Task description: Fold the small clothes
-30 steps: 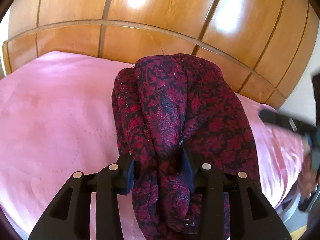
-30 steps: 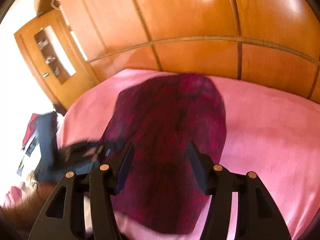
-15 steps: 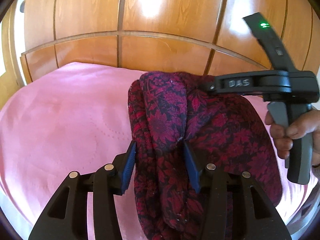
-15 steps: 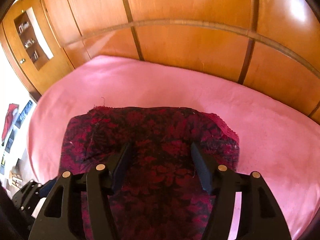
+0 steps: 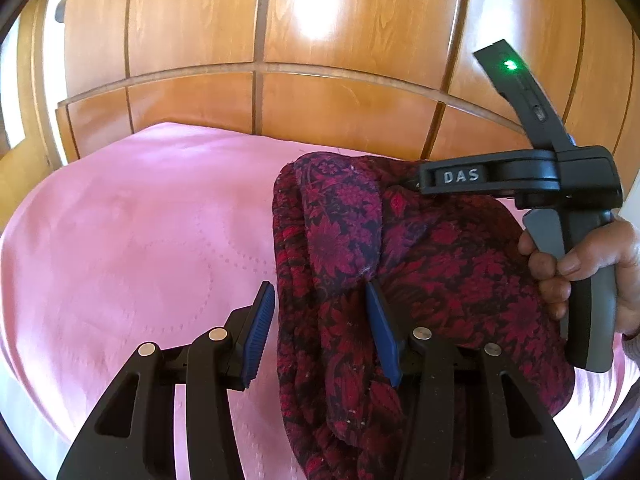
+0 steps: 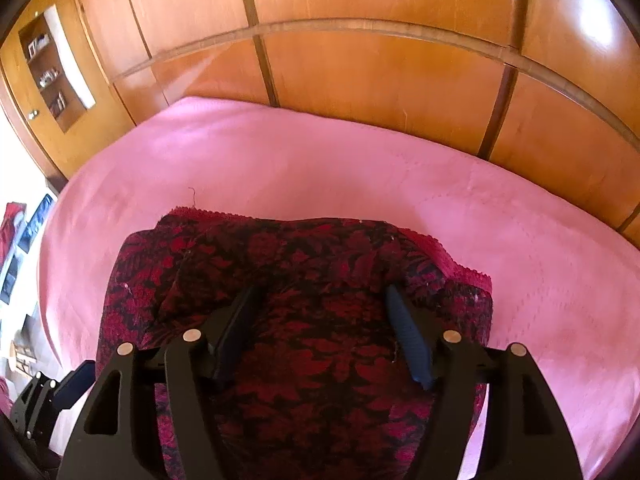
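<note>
— What has been changed?
— The left gripper (image 5: pixel 320 312) has been opened since a second ago, releasing the folded dark-red floral garment (image 5: pixel 384 264).
— And the surroundings?
— Bare pink quilted bedspread (image 5: pixel 132 240) is seen leftward; the garment's long axis runs toward the glossy wooden headboard (image 5: pixel 320 96); the right gripper (image 6: pixel 324 328) is spread apart above it.

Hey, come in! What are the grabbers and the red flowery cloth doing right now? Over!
Left gripper open, bunched fold between its fingers. Right gripper open above the dark red floral cloth. Cloth on the pink bedspread. Nothing in the way.
</note>
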Demonstrator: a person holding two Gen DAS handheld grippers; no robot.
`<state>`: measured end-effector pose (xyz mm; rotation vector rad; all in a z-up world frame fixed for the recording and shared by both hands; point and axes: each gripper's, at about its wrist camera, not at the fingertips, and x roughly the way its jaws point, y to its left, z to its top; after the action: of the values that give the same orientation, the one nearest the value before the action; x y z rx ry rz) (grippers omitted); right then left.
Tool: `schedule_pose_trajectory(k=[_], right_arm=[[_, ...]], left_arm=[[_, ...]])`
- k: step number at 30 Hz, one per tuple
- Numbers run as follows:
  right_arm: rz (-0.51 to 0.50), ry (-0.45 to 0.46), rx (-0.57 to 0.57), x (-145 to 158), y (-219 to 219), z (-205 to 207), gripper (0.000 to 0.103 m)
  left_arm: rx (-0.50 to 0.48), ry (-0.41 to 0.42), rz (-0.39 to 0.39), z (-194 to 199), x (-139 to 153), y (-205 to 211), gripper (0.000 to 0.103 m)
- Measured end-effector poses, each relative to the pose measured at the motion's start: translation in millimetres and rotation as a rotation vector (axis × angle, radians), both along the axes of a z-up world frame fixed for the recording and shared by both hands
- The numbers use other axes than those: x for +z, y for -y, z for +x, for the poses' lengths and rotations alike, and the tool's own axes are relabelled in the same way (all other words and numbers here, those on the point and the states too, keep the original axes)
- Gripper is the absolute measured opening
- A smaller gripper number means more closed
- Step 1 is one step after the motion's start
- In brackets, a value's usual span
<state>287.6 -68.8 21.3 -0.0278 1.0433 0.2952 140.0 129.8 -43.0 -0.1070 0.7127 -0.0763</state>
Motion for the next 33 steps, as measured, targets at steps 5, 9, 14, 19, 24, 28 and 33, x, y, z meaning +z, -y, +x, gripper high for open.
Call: schedule_pose_trajectory(k=[5,9,14,19,24,28,33], right_arm=[[0.042,0.029,-0.028,11,8,-7,0.084],[0.076,0.066,-0.032,25,16,-20,0.094],[0.137,0.079,-0.051,33,39,-44,0.098],[0.258,0.017,-0.08,18,77,-69,0.1],[0.485,-0.099,-0.093,-12,109,-82,0.1],[0.635,-0.178,-0.054,-37,111,-81,0.101],[0.723,-0.225,-0.028,-55,107,-67,0.101]], left_arm=[[0.003,0.0,0.011,-4,2,-2,0.046],[0.03,0.004,0.016,-6,5,-5,0.059],[0.045,-0.016,-0.021,-5,2,-13,0.067],[0.012,-0.048,-0.102,4,-3,-25,0.069],[-0.04,-0.073,-0.206,10,-12,-39,0.069],[-0.069,-0.095,-0.273,15,-21,-47,0.069],[-0.088,-0.13,-0.411,22,-35,-59,0.069]])
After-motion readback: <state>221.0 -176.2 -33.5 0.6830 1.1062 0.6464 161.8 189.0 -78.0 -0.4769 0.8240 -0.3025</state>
